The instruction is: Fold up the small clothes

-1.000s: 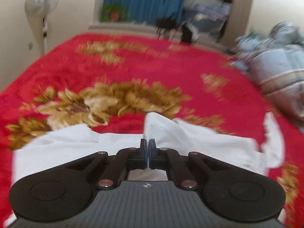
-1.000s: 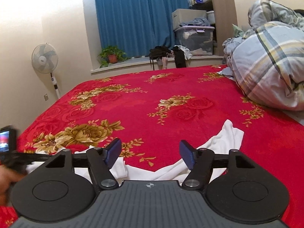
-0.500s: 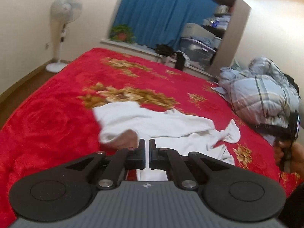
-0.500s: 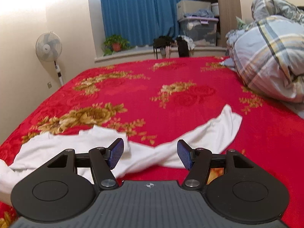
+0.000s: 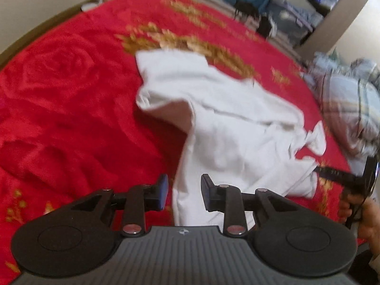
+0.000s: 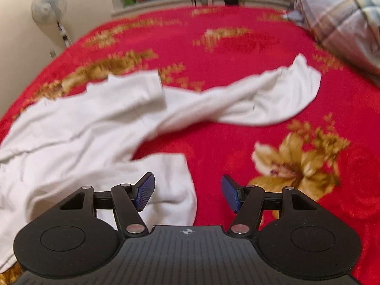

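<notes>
Surface: red blanket (image 6: 213, 47) with gold flowers is spread over a bed; a checked quilt (image 6: 344, 16) is bunched at 1 o'clock in the right wrist view, a fan (image 6: 48, 7) stands at 10 o'clock by the wall.
Garment: a white shirt (image 6: 83, 123) lies crumpled on the blanket, one sleeve (image 6: 273, 95) stretched out toward 1 o'clock, a folded flap (image 6: 171, 178) lying just ahead of the right jaws.
Left gripper (image 5: 184, 194): jaws have just been opening and are parted; a white edge is seen in the gap, but it is not pinched.
Right gripper (image 6: 187, 193): jaws stand wide apart, nothing clamped; the flap's edge lies beneath the gap.
Handling: the cloth is judged light, thin and limp, not fragile; it is likely to sag, bunch and drag on the plush blanket.
Grip point: hems, sleeve ends or corners are judged best, taken through a doubled edge so that one slack layer is not slipped off.
</notes>
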### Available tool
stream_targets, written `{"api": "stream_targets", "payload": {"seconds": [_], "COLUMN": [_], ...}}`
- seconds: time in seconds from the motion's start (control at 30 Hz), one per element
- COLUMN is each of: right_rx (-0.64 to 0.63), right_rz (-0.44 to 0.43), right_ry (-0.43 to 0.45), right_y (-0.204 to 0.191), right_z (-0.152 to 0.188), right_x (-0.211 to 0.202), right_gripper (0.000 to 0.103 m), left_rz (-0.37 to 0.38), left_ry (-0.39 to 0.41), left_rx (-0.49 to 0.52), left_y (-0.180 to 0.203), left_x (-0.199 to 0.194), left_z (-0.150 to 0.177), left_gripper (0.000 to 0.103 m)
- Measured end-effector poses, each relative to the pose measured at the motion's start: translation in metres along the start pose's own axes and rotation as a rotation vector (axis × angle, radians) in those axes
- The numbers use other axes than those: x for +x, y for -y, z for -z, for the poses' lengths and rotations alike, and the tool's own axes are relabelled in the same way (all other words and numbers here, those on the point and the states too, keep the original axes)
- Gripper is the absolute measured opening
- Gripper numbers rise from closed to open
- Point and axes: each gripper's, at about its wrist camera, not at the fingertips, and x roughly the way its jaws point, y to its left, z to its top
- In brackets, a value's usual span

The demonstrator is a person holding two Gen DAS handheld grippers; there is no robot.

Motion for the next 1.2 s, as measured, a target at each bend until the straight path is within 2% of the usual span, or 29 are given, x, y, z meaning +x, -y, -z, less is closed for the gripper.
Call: {"api": "stream_targets", "payload": {"seconds": [0.1,0.23,0.3,0.43,0.63,0.83,0.9,0.93,0.97,1.0,1.03,1.2], "right_rx": [0.012,0.008,0.003,0.016,0.034,0.036,0.033,0.029,0.025,0.024,0.031,0.044], "right_rz": [0.000,-0.011,-0.020,-0.047,-0.033,-0.033,-0.035,-0.038,-0.044,-0.060,-0.081,-0.193], "right_ry": [-0.019,-0.018,-0.015,-0.009,-0.002,-0.011,-0.011,-0.009,-0.003,-0.003,-0.002,0.070], "right_y": [-0.001,-0.004,-0.003,0.000,0.003,0.004,0.005,0.005,0.005,0.006,0.008,0.022], "right_z": [-0.001,0.000,0.000,-0.004,-0.006,-0.006,-0.005,-0.004,-0.004,-0.004,-0.004,-0.009], "right_x": [0.012,0.020,0.022,0.023,0.023,0.025,0.027,0.027,0.026,0.025,0.022,-0.017], "right_gripper": [0.064,0.055,0.050,0.033,0.032,0.032,0.032,0.031,0.018,0.009,0.006,0.004], "left_rz": [-0.023,-0.079,-0.085,-0.117,-0.123,-0.128,-0.136,-0.135,-0.141,-0.142,-0.135,-0.061], "left_ry": [-0.038,-0.067,-0.072,-0.080,-0.096,-0.122,-0.141,-0.149,-0.141,-0.132,-0.121,-0.015], "left_rx": [0.008,0.011,0.007,0.022,0.021,0.068,0.098,0.110,0.133,0.146,0.151,0.140], "left_y": [0.008,0.014,0.015,0.017,0.016,0.022,0.026,0.028,0.031,0.032,0.033,0.030], "left_x": [0.019,0.038,0.040,0.043,0.046,0.049,0.053,0.054,0.053,0.051,0.048,0.013], "left_z": [-0.001,-0.004,-0.005,-0.006,-0.004,0.003,0.007,0.009,0.010,0.010,0.011,0.009], "left_gripper": [0.035,0.035,0.035,0.035,0.035,0.035,0.023,0.011,0.006,0.004,0.004,0.003]}}
